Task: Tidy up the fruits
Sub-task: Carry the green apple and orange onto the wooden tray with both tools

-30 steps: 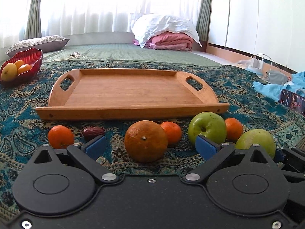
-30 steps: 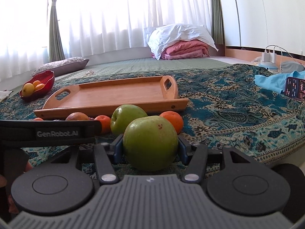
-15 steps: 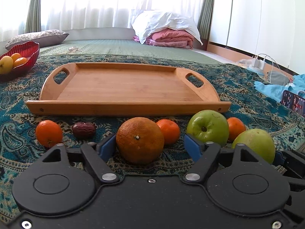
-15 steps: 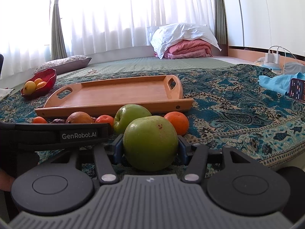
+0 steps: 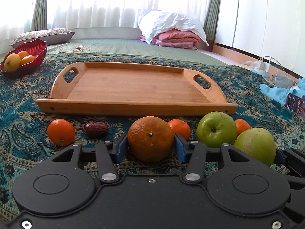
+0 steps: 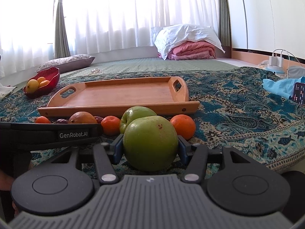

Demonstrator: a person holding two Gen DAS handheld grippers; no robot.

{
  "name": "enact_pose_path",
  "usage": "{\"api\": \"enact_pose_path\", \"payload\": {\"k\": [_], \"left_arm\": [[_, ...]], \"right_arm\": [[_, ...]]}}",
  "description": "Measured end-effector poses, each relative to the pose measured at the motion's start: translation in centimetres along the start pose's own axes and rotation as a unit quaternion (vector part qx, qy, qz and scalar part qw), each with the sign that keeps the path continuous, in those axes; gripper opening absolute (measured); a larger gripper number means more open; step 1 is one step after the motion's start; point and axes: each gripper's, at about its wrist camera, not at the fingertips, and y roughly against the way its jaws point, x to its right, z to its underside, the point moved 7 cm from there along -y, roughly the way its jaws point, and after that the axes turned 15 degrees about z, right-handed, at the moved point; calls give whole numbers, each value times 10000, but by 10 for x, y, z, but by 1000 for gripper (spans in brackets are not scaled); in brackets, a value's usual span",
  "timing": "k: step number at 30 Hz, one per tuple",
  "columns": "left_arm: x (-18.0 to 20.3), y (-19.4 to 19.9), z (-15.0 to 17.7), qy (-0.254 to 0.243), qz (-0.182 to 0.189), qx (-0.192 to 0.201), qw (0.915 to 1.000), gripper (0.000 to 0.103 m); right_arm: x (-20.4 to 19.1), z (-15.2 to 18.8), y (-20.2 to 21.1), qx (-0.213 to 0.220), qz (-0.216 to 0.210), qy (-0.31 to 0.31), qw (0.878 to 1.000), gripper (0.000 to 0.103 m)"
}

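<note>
My left gripper (image 5: 150, 145) is shut on a large orange (image 5: 150, 138) that rests on the patterned cloth in front of the empty wooden tray (image 5: 133, 87). My right gripper (image 6: 150, 147) is shut on a green apple (image 6: 150, 143), which also shows at the right in the left wrist view (image 5: 255, 148). A second green apple (image 5: 216, 128), three small tangerines (image 5: 61, 131) (image 5: 180, 126) (image 5: 242, 126) and a brown date (image 5: 96, 129) lie in a row along the tray's near edge.
A red bowl (image 5: 36, 57) holding fruit stands at the far left. A phone (image 5: 295, 105) and blue cloth (image 5: 276, 91) lie at the right. A pillow and folded bedding sit at the back. The left gripper's body (image 6: 47, 135) shows left in the right wrist view.
My left gripper has moved forward around the large orange and closed its fingers onto it. My right gripper has stayed shut on the green apple, nearly still.
</note>
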Motion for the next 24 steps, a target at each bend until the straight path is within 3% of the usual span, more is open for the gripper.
{"api": "enact_pose_path", "payload": {"k": [9,18,24], "left_arm": [[2,22,-20,-237,-141,355,9990,49],[-12,28,-65,-224,-259,427,9985,49],[-29,22,-98,-161,-333,443,9983,49]], "right_arm": [[2,-17,5,164,-47,-170,9997,60],[3,-64,-6,385,-143,-250,9988,60],[0,-100,-31,303,-310,-333,9985,60]]}}
